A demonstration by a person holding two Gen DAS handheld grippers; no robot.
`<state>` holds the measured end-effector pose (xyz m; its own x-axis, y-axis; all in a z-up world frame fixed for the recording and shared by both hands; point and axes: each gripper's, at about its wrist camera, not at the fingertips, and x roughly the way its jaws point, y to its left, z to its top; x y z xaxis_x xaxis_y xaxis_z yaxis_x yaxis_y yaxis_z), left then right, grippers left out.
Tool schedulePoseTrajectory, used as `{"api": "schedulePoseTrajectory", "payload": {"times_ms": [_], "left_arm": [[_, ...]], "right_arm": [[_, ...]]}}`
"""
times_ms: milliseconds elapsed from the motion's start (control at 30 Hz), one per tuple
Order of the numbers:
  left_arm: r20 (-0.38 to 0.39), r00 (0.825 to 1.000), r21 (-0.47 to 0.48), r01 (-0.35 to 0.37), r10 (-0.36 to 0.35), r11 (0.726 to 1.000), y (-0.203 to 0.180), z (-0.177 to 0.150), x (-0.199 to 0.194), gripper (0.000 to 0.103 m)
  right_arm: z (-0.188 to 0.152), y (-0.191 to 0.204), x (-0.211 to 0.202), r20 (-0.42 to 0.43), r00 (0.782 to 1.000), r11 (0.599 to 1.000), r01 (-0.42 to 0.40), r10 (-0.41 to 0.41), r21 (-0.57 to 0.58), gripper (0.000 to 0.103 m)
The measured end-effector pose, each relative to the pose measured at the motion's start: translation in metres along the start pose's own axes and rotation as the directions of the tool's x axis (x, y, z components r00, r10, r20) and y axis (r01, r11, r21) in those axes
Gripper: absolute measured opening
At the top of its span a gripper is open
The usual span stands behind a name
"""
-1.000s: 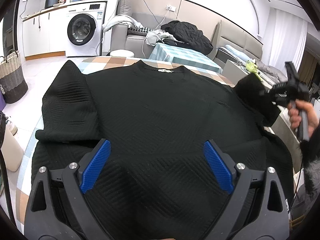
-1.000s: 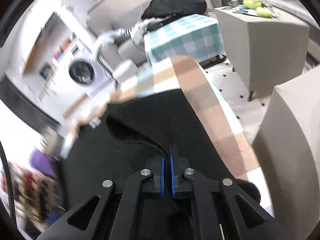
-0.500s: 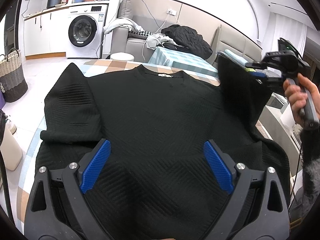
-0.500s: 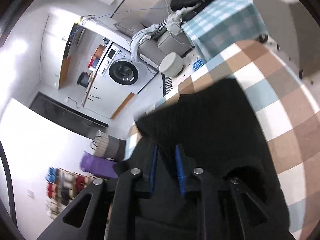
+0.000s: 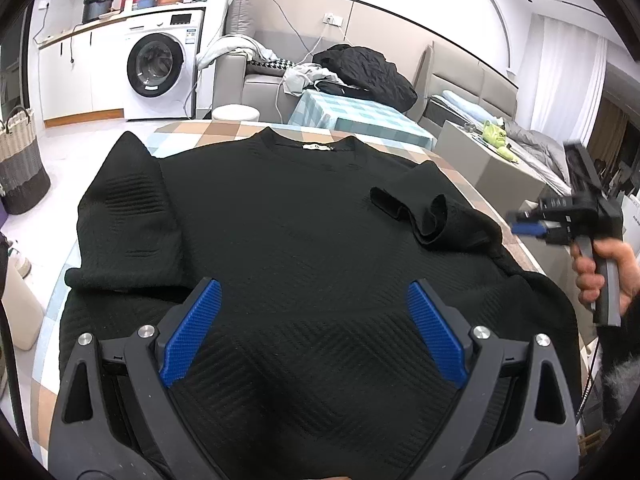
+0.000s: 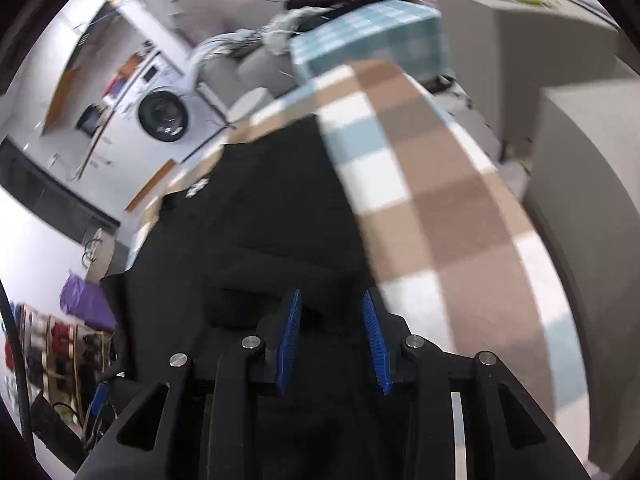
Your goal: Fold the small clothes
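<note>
Checked cloth in brown, white and pale blue covers the table [image 5: 224, 130], with a washing machine [image 5: 160, 68] and a sofa behind it. On the cloth a black sweater [image 5: 296, 232] lies flat, collar away from the person. One sleeve [image 5: 128, 216] is folded in neatly on the left; the other sleeve [image 5: 436, 216] lies crumpled on the chest at the right. 2 tools are in play. The left gripper [image 5: 312, 336] hovers over the hem, jaws wide, holding nothing. The right gripper [image 6: 332, 340] is off the table's right edge, jaws parted a little and empty. The crumpled sleeve lies just left of the right gripper, running across the chest, so the right hand is probably the one to straighten it.
</note>
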<state>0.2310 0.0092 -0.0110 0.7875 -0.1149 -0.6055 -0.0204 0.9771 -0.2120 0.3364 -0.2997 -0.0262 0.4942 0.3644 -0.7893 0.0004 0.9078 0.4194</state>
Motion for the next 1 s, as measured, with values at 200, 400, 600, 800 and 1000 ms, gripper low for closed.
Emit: {"api": "schedulePoseTrajectory", "payload": {"times_ms": [200,400,600,800,1000], "left_arm": [[0.000,1.000,-0.005,-0.018,0.018,1.000,-0.004,-0.001,-0.002,0.094],[0.001,1.000,-0.015,-0.027,0.027,1.000,0.000,-0.002,-0.005,0.094],[-0.019,1.000,-0.010,0.003,-0.004,1.000,-0.002,0.000,0.006,0.093],[-0.004,1.000,0.025,0.017,-0.017,1.000,-0.013,0.001,0.001,0.093],[0.002,0.999,-0.010,-0.032,0.032,0.999,0.001,-0.002,-0.006,0.094]], "right_arm": [[0.025,0.034,0.022,0.064,0.995,0.997,-0.076,0.077,-0.023,0.045],[0.027,0.026,0.066,-0.132,0.983,0.990,-0.122,0.130,0.066,0.043],[-0.042,0.026,0.024,-0.295,0.945,0.981,-0.174,0.141,-0.089,0.043],[-0.020,-0.006,-0.014,-0.019,0.998,0.996,0.054,-0.055,-0.071,0.048],[0.007,-0.021,0.026,-0.063,0.994,0.996,0.088,-0.088,-0.017,0.048]]}}
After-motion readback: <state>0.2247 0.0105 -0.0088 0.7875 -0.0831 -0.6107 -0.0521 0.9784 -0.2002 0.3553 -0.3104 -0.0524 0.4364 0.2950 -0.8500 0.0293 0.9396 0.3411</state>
